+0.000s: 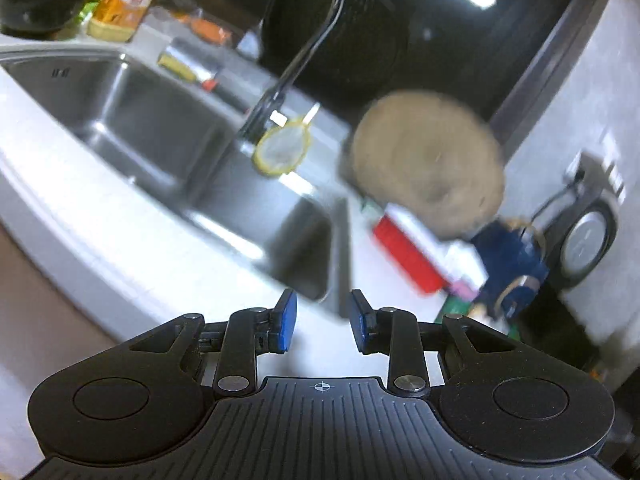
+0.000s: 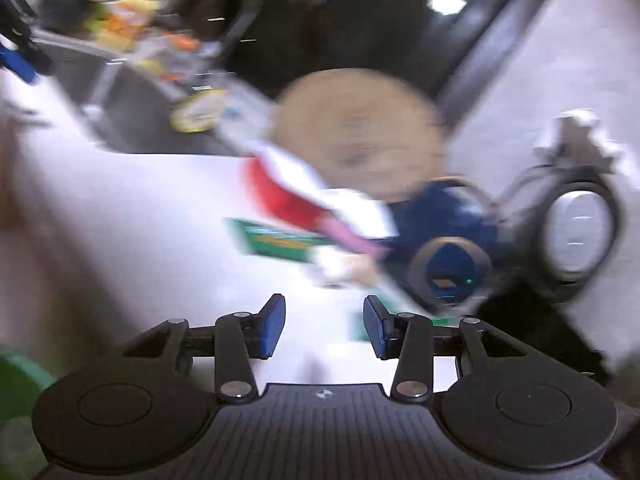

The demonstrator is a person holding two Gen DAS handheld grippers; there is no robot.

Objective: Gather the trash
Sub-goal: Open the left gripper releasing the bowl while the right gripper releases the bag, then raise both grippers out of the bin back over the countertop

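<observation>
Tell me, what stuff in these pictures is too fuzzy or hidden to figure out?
- Round tan thing: motion blur in both views; what it is cannot be told.
- Red and white packet: smeared in the right wrist view, print unreadable.
- Green packet: blurred, partly under the red one.
- Black bowl: cut off by the left wrist view's edge.
- Sink: bottom blurred.

No text can be read in either view. At the upper left of the left wrist view, the yellow bottle [image 1: 122, 4] carries an orange label, its print too blurred to read. In the right wrist view, at centre, the green packet [image 2: 280, 242] shows only smeared print.
</observation>
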